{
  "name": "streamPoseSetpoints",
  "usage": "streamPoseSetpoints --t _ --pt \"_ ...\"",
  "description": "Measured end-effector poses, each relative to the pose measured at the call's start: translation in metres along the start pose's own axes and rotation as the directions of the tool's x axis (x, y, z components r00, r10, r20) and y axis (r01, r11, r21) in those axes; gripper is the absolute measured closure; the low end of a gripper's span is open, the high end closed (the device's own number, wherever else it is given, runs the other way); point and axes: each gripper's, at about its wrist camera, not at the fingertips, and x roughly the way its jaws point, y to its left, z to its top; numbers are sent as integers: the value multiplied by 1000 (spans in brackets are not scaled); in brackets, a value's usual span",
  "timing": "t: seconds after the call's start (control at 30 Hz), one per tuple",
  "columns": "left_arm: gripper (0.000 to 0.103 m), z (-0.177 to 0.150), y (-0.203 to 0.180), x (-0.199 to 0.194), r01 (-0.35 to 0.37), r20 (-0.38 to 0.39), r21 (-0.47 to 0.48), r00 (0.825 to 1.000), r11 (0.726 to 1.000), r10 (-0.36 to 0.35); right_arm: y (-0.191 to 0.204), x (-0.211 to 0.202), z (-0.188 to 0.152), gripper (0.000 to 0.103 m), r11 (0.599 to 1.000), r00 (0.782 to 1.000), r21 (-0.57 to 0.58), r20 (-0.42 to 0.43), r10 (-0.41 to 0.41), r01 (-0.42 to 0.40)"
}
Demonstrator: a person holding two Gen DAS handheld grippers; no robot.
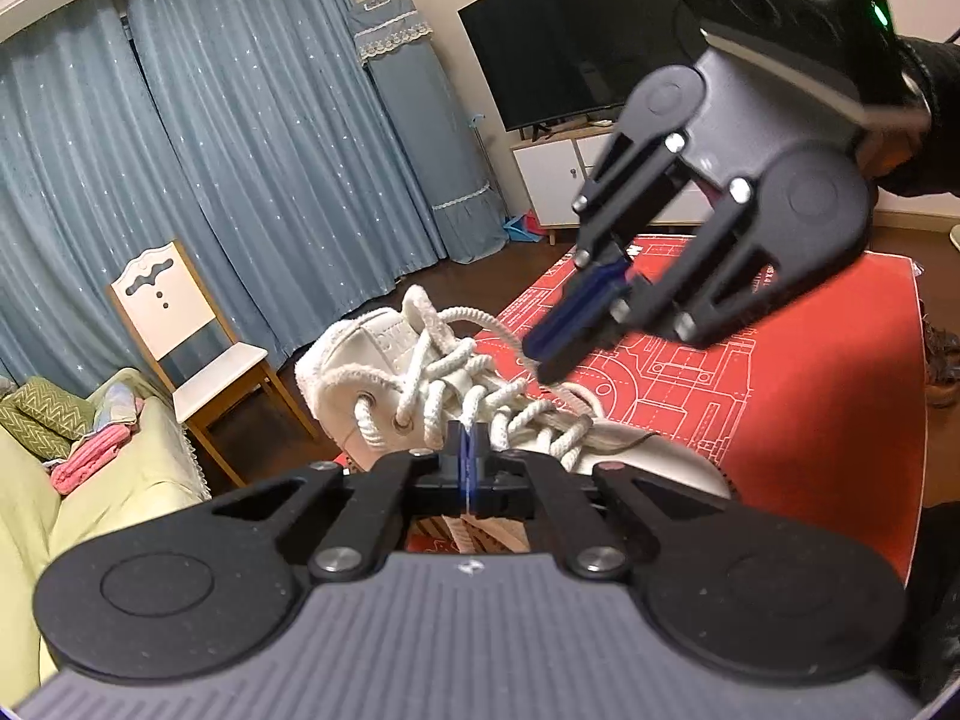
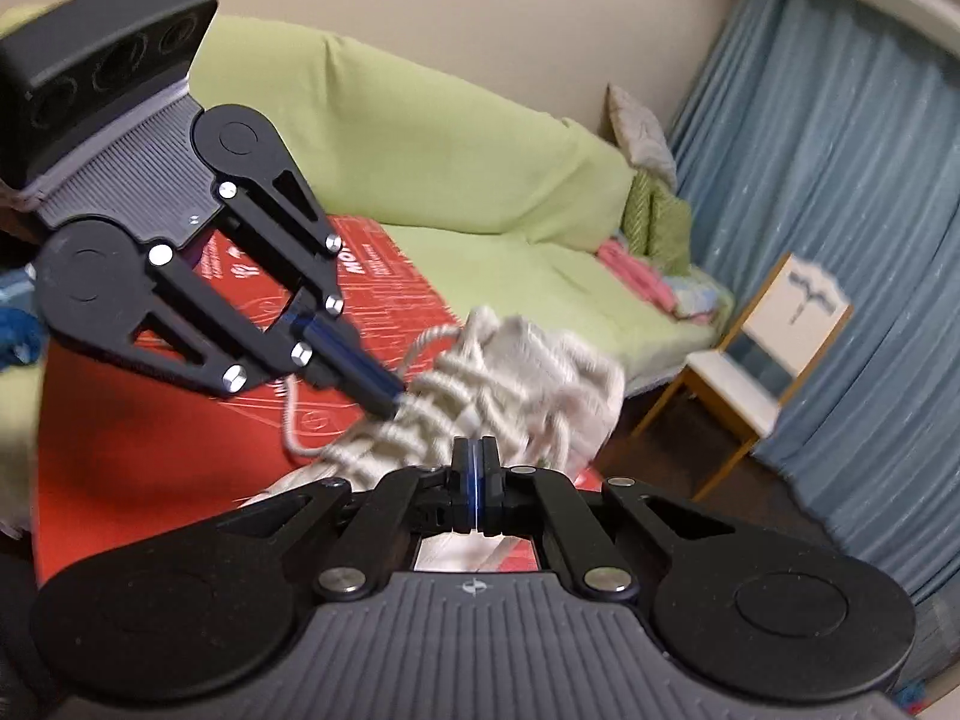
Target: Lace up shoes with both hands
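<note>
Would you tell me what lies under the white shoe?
The white shoe rests on a red printed mat, whose white line drawings show around it. The shoe and the left claw, shut on a lace, cover the part directly beneath, so anything there is hidden.

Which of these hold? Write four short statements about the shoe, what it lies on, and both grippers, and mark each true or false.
1. The shoe is white with thick white laces. True.
2. The shoe lies on a blue mat. False: it lies on a red mat.
3. Both grippers have their jaws wide open. False: the left gripper and the right gripper have their jaws closed.
4. A dark television stands beyond the mat. True.
</note>
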Motion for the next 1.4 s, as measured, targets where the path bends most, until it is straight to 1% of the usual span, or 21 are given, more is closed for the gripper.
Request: streamPoseSetpoints --t 0.07,0.17,0.3,0.37,0.43,0.47,0.53,0.6,0.7,0.77,0.83,0.93,1.03,1.13,1.2,1.27,1.3,1.4 --pt "103 2 -1 2 -2 -5 15 1000 1000 2 4 0 -4 96 999 1000 -33 -17 -15 14" --pt "103 3 -3 3 -3 -10 28 1000 1000 3 14 4 -6 96 992 998 -114 -25 -63 59" --pt "103 3 -3 2 -4 -11 36 1000 999 5 22 11 0 96 984 998 -168 -17 -59 56" --pt "103 2 -3 2 -4 -10 30 1000 1000 4 25 19 2 96 975 996 -209 -33 -80 71" --pt "103 1 -2 2 -5 -8 27 1000 1000 5 27 26 2 98 971 997 -233 -47 -69 56" --pt "103 1 -2 2 -7 -7 25 1000 1000 7 29 27 1 97 968 997 -247 -51 -66 52" --pt "103 1 -1 2 -10 -2 17 1000 1000 10 32 30 1 102 964 996 -262 -59 -66 49" --pt "103 0 2 1 -9 7 1 1000 1000 9 30 26 6 103 977 997 -211 -51 -52 40" --pt "103 0 2 -1 -11 8 4 1000 1000 11 30 15 15 103 991 1000 -131 0 2 -2" --pt "103 0 2 -3 -11 8 9 1000 1000 11 30 13 17 103 991 1000 -132 14 -8 10" --pt "103 0 0 -5 -9 9 14 1000 1000 9 24 12 15 103 994 1000 -109 17 -25 27" --pt "103 0 -1 -3 -11 8 17 1000 1000 11 10 8 6 103 999 1000 -31 -10 -25 25" --pt "103 0 1 -4 -10 9 13 1000 1000 9 5 11 -11 100 1000 997 19 -83 3 -1" --pt "100 -5 8 -10 -22 38 -29 999 999 23 6 17 -31 100 998 985 53 -167 36 -28" --pt "100 -10 15 -12 -27 29 -73 999 997 29 7 20 -42 100 995 976 84 -209 66 -49" --pt "100 -13 16 -12 -27 14 -73 1000 997 28 8 20 -47 99 990 976 125 -197 95 -71" --pt "100 -15 16 -12 -26 8 -73 1000 997 26 9 20 -48 96 987 977 143 -188 101 -75" --pt "100 -18 17 -11 -21 -8 -69 1000 997 21 18 20 -46 95 981 980 175 -166 113 -83"
